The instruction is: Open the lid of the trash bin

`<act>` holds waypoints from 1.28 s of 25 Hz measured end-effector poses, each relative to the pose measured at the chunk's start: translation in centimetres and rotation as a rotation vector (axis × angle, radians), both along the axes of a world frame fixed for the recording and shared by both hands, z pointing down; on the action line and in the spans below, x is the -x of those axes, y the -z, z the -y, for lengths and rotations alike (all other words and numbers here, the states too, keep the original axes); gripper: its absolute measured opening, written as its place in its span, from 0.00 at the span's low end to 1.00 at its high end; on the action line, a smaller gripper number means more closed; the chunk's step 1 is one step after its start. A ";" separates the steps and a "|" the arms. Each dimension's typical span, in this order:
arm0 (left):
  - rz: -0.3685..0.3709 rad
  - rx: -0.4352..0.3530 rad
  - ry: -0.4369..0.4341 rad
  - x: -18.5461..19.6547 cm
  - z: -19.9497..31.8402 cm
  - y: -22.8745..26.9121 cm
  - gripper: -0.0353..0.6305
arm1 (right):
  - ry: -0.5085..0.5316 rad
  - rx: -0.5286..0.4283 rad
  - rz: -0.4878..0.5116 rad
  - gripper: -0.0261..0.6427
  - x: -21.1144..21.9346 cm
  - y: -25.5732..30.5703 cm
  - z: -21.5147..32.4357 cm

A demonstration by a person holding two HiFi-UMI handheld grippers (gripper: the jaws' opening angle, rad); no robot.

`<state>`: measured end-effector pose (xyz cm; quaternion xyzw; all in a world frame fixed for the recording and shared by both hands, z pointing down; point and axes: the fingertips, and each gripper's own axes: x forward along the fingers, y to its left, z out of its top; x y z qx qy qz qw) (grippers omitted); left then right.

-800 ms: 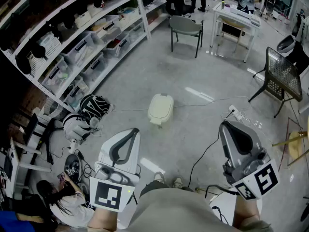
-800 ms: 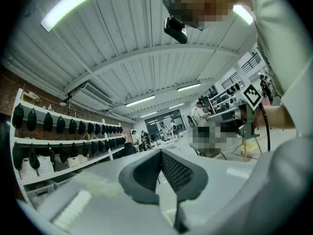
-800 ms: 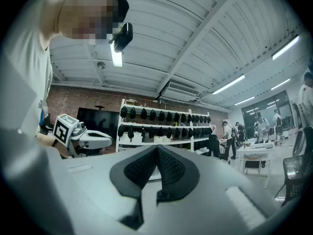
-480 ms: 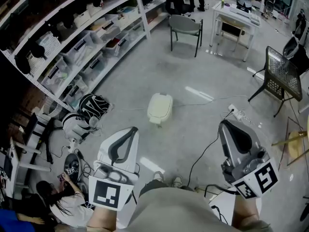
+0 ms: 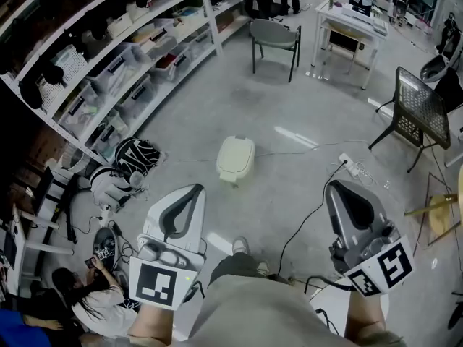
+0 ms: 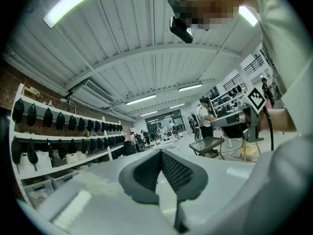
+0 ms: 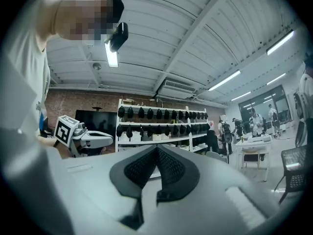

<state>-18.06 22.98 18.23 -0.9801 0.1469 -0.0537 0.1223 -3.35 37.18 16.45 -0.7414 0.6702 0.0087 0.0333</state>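
The person had edged forward; the trash bin (image 5: pixel 236 159), lid down, lay well ahead of left gripper (image 5: pixel 189 194) and right gripper (image 5: pixel 340 190); both empty, jaws together; approach unfinished

Workshop or lab hall, by the look: bare grey concrete floor (image 5: pixel 239 107), long white metal shelving (image 5: pixel 155 31) packed with clear plastic storage bins (image 5: pixel 137 92), white work table (image 5: pixel 347 16), white power strip (image 5: pixel 353 166) among loose cables, red brick wall (image 7: pixel 73 104), ribbed white ceiling (image 6: pixel 146 58) with tube lights.
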 end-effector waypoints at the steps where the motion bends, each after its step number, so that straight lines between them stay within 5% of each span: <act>1: -0.001 0.001 -0.002 -0.1 0.1 0.0 0.06 | -0.001 0.003 0.003 0.04 0.0 -0.2 0.0; 15: -0.005 0.022 -0.011 -4.3 5.7 -1.0 0.06 | -0.010 0.061 0.017 0.04 -4.1 -2.1 5.9; 25: 0.035 0.046 -0.002 -9.9 17.1 -3.9 0.06 | 0.005 0.116 -0.007 0.04 -9.9 -3.1 18.2; 32: 0.001 0.120 -0.024 -13.8 25.0 -4.7 0.06 | 0.009 0.144 -0.015 0.04 -14.4 -3.1 27.5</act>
